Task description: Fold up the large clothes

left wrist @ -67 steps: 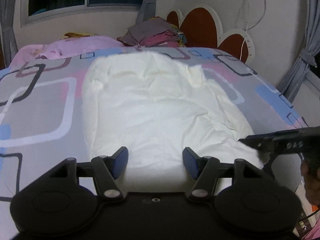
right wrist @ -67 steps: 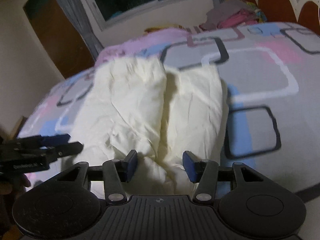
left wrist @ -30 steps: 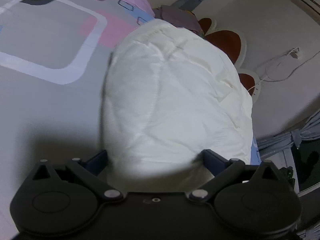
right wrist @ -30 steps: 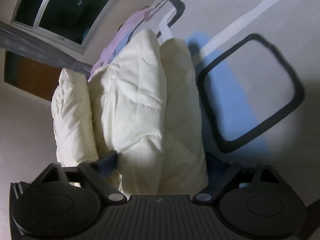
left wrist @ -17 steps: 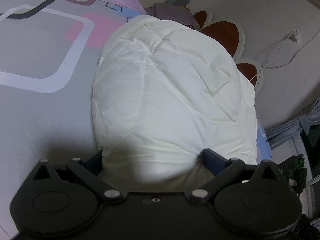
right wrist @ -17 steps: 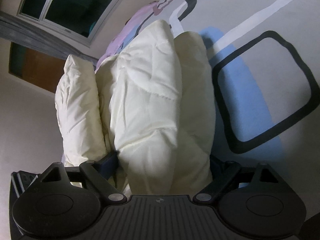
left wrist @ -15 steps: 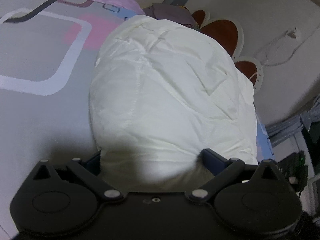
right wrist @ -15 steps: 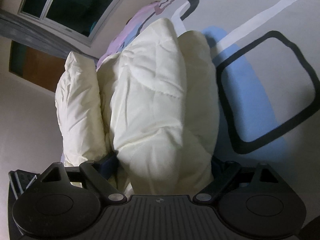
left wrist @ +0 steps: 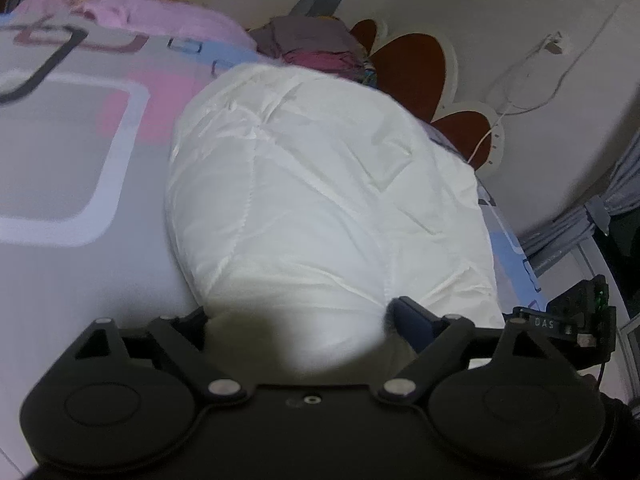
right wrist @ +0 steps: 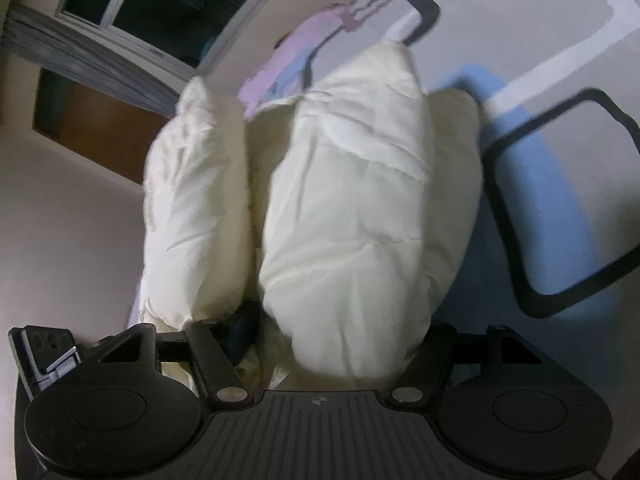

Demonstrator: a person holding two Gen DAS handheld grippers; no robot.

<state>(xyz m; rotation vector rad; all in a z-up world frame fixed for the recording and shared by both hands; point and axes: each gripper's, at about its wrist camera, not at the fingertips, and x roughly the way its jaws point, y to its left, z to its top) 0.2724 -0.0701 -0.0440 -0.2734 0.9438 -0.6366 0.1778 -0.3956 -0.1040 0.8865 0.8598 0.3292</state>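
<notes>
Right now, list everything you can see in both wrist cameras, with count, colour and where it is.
padded garment: one, cream-white, folded into puffy layers on the bed, near end between both grippers' jaws
bedsheet: one, grey with pink, blue and white squares, under the garment
pink cloth: one, at the bed's far edge
clothes pile: one, grey and maroon, by the headboard
headboard: one, brown petal shapes with a white border
white cable: one, hanging on the wall
window: one, dark, with a grey curtain
left gripper: black, jaws have just been closing around the garment
right gripper: black, jaws have just been closing around the garment
</notes>
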